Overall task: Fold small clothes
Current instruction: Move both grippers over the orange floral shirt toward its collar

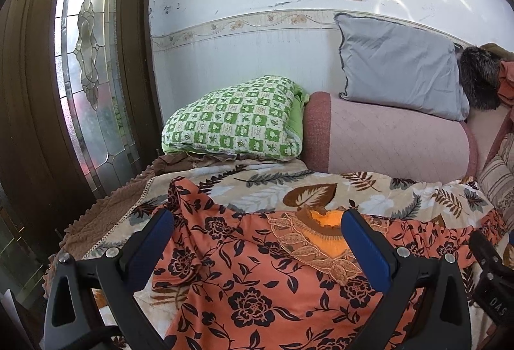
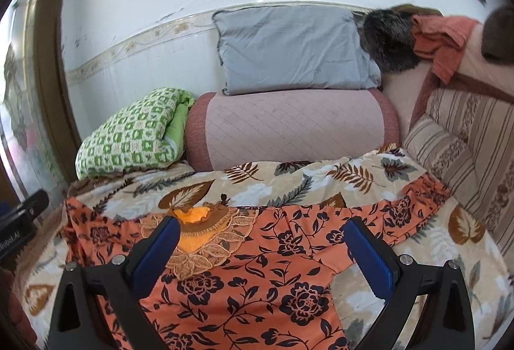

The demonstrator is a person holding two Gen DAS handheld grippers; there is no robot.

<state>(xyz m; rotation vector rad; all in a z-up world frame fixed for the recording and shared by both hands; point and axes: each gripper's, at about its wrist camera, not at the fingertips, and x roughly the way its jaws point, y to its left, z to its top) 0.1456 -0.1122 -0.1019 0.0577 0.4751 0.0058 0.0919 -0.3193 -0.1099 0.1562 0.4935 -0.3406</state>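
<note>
An orange garment with black flowers (image 1: 257, 285) (image 2: 250, 279) lies spread on the leaf-print blanket (image 1: 257, 192) (image 2: 289, 179), its lace-trimmed neckline (image 1: 321, 237) (image 2: 205, 237) toward the far side and a sleeve reaching out on each side. My left gripper (image 1: 258, 221) hovers open over the garment's left shoulder and neckline, with nothing between its blue pads (image 1: 151, 247). My right gripper (image 2: 261, 229) hovers open over the right chest and sleeve, also empty. Each gripper's body shows at the edge of the other's view.
A pink quilted bolster (image 1: 385, 141) (image 2: 289, 128) lies across the back of the bed with a grey pillow (image 1: 398, 67) (image 2: 295, 51) on it. A green checked quilt (image 1: 234, 118) (image 2: 135, 134) sits at its left. Striped cushions (image 2: 465, 138) line the right side; a door with leaded glass (image 1: 86, 60) stands left.
</note>
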